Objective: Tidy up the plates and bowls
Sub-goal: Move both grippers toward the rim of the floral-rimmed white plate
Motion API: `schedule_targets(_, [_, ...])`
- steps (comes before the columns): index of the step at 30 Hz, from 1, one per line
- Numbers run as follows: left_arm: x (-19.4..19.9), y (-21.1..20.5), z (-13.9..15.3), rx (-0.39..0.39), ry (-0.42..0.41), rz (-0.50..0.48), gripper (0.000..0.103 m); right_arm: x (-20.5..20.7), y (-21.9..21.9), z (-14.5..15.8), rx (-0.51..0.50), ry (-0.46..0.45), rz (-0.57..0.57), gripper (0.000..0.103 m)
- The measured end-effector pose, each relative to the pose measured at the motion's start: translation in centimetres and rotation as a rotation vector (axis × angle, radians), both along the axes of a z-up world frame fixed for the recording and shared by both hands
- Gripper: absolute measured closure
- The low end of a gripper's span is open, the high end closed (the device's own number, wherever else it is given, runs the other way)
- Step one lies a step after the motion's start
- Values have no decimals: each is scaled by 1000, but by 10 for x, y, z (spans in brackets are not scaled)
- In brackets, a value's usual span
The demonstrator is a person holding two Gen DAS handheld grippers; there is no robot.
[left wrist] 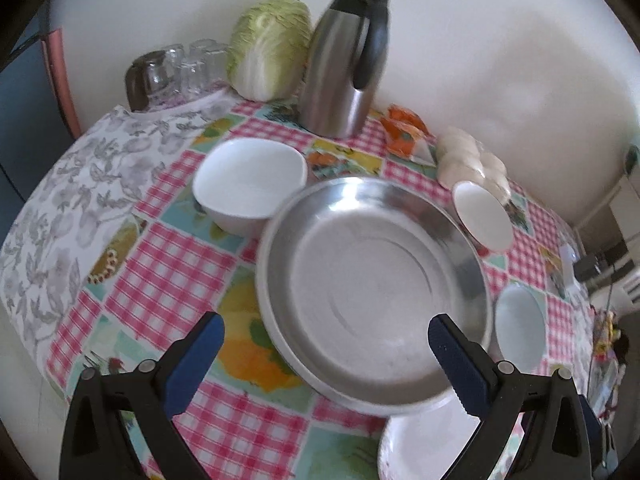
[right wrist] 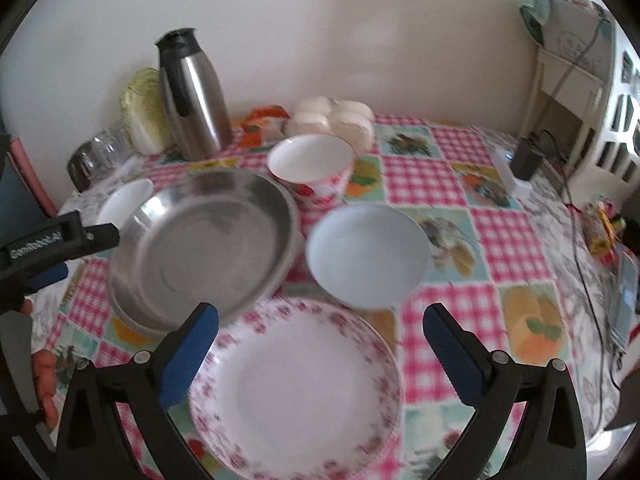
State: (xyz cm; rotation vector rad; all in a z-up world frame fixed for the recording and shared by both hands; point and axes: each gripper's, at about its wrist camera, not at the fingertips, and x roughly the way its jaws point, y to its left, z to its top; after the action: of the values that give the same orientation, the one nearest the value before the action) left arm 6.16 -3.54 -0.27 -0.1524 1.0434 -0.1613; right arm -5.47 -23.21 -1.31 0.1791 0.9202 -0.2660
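Observation:
A steel dish (left wrist: 372, 276) sits stacked on a white plate on the checked table; it also shows in the right wrist view (right wrist: 200, 252). My left gripper (left wrist: 326, 340) is open and hovers over its near rim. My right gripper (right wrist: 320, 332) is open above a flower-rimmed plate (right wrist: 296, 392), whose edge shows in the left wrist view (left wrist: 424, 440). A white bowl (left wrist: 250, 184) stands left of the dish. A pale blue bowl (right wrist: 368, 254) and a red-patterned bowl (right wrist: 312, 168) stand right of it.
A steel thermos (left wrist: 346, 60), a cabbage (left wrist: 268, 48) and upturned glasses (left wrist: 180, 68) stand along the back wall. Orange packets (left wrist: 404, 132) and white buns (right wrist: 332, 118) lie behind the bowls. Cables and a charger (right wrist: 524, 160) lie at the table's right side.

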Motion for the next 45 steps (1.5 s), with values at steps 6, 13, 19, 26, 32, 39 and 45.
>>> schedule_targets(6, [-23, -23, -8, -44, 41, -79, 0, -20, -24, -12, 77, 42, -49, 1])
schedule_targets(13, [-43, -52, -22, -12, 111, -165, 0, -28, -58, -51, 212, 167, -114, 1])
schedule_targets(19, [-52, -74, -38, 0, 187, -227, 0, -38, -86, -79, 376, 209, -184, 1])
schedule_targets(26, [-50, -83, -60, -36, 302, -245, 0, -41, -105, -98, 535, 205, -238, 1])
schedule_targets(32, [-47, -83, -81, -70, 380, -221, 0, -33, -100, -98, 576, 193, -196, 1])
schedule_targets(39, [-40, -77, -99, -115, 443, -169, 0, -28, -90, -97, 584, 173, -168, 1])
schedule_targets(45, [-37, -66, -103, -187, 457, -123, 1, -34, -99, -101, 659, 127, -193, 1])
